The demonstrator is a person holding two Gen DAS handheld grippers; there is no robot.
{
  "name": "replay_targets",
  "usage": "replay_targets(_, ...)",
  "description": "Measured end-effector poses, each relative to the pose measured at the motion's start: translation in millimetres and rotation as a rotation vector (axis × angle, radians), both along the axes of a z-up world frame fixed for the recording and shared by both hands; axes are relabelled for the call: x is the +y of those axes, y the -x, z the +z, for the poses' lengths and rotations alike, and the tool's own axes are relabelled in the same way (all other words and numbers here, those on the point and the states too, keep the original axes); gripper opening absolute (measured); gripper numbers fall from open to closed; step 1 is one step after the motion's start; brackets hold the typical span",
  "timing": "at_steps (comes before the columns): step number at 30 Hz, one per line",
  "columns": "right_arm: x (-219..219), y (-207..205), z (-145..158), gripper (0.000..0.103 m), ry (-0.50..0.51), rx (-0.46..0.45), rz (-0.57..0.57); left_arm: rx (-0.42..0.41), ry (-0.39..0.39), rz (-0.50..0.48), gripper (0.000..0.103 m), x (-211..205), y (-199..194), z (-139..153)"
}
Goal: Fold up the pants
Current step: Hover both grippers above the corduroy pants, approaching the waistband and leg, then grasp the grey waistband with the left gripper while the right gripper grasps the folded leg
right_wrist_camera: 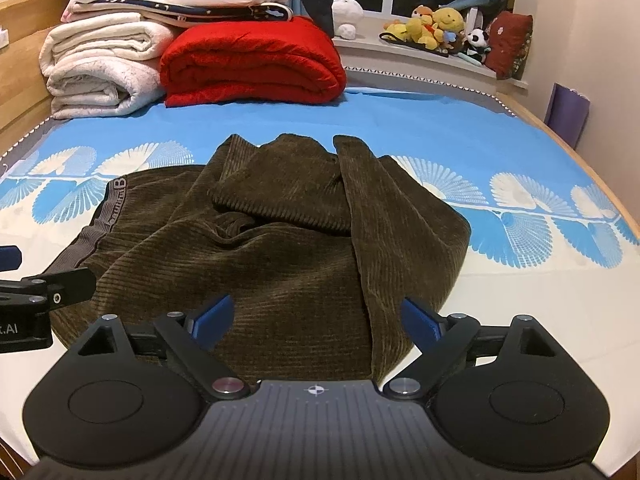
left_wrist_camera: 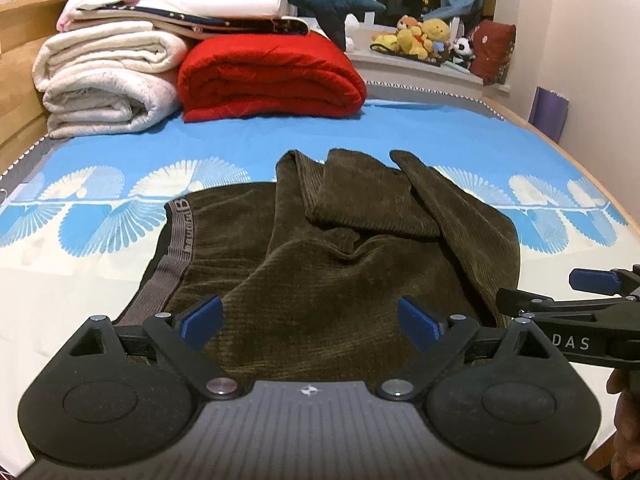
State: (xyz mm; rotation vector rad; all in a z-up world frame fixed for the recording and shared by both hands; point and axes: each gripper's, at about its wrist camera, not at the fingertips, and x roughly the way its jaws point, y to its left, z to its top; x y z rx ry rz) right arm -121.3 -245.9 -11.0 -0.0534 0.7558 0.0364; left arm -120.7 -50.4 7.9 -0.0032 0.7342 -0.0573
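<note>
Broadly, one bed (left_wrist_camera: pixel 120 148) with a blue fan-printed sheet, bearing folded white blankets (left_wrist_camera: pixel 104 76) and a red blanket (left_wrist_camera: pixel 272 76) at its far end. Centrally on the sheet, dark olive corduroy pants (left_wrist_camera: pixel 320 248), loosely heaped, grey waistband to the left. Left gripper (left_wrist_camera: pixel 310 322) and right gripper (right_wrist_camera: pixel 316 320): both jaws wide, nothing held, poised just over the pants' near edge.

Left black plastic two-finger gripper (left_wrist_camera: pixel 310 322): blue ribbed pads (left_wrist_camera: pixel 204 320), silver pivot screws, grey ribbed centre plate with compass mark. Right black plastic two-finger gripper (right_wrist_camera: pixel 318 322): identical build; white lettering on side.
</note>
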Motion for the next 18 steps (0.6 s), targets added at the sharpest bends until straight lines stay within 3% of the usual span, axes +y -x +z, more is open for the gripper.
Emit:
replay_targets(6,-7,1,11,0.089,-0.064,-0.028,-0.021,0.029,-0.001,-0.014,0.092,7,6,5)
replay_targets(10,-11,2,18,0.089,-0.110,-0.029,-0.021,0.075,-0.011,-0.033,0.090,8,13,27)
replay_targets(15,-17,5,22,0.088,-0.151,-0.038,-0.002,-0.039,-0.038,-0.104,0.090,16,13,65)
replay_targets(18,-19,4,23,0.074,-0.148,-0.055,0.017,-0.104,-0.048,-0.115,0.079,29,-4,72)
